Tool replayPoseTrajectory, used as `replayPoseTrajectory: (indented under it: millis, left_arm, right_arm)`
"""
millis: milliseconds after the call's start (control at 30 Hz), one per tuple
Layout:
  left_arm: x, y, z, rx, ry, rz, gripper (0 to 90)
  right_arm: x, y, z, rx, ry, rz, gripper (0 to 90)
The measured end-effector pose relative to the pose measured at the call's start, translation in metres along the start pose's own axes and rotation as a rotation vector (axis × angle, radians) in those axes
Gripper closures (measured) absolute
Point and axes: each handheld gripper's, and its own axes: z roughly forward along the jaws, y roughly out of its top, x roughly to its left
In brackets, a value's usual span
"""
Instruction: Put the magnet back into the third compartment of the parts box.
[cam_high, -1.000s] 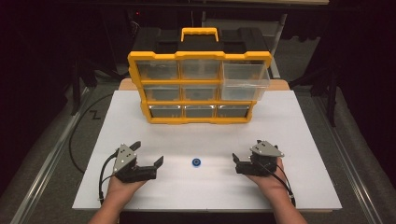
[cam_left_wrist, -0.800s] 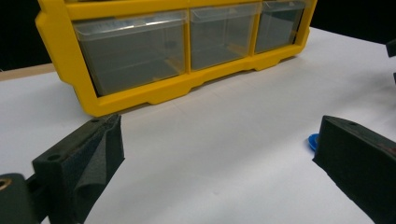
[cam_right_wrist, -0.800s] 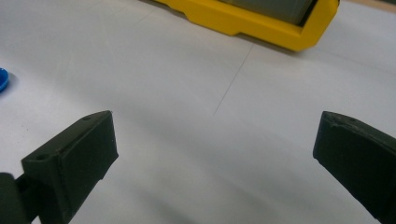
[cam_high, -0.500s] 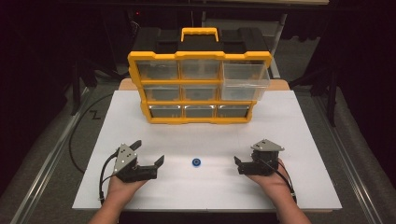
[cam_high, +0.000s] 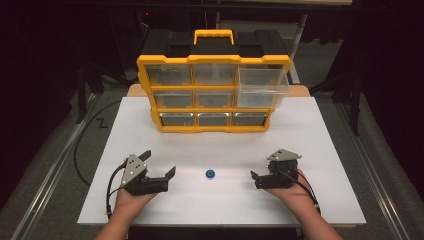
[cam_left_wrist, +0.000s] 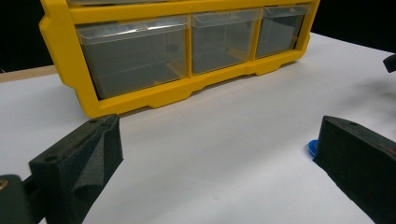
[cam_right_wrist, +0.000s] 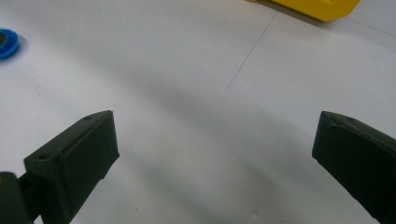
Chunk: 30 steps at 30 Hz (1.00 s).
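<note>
A small blue round piece (cam_high: 210, 174) lies on the white table top (cam_high: 325, 145) between the two grippers. My left gripper (cam_high: 159, 162) rests to its left, open and empty, pointing toward it. In the left gripper view the blue piece (cam_left_wrist: 312, 147) peeks out beside the right jaw of the left gripper (cam_left_wrist: 217, 140). My right gripper (cam_high: 257, 177) sits to the right of the piece, also open with nothing held. The right gripper view has the blue piece (cam_right_wrist: 7, 43) at the far left edge, well clear of the right gripper (cam_right_wrist: 215, 135).
A yellow organizer (cam_high: 212, 92) with clear drawers and a black top stands at the back of the table. Its top right drawer (cam_high: 262, 85) is pulled out. The bottom drawer row (cam_left_wrist: 140, 70) faces the left gripper. Cables trail off the front edge.
The right gripper has shifted slightly to the right. The left gripper and the blue piece have stayed in place.
</note>
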Motion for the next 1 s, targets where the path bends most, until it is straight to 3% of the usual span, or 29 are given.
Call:
replayPoseTrajectory:
  millis: [267,567,1000]
  left_arm:
    - [-0.003,0.001,0.000,-0.007,-0.008,0.021,2.0]
    - [-0.002,0.001,-0.001,-0.013,-0.012,0.029,2.0]
    - [-0.002,0.001,-0.001,-0.013,-0.014,0.030,2.1]
  right_arm:
    - [0.003,0.000,0.000,0.051,0.002,-0.033,1.3]
    - [0.000,0.005,-0.001,0.118,0.051,-0.011,1.3]
    - [0.007,0.018,0.001,0.214,0.079,-0.111,2.4]
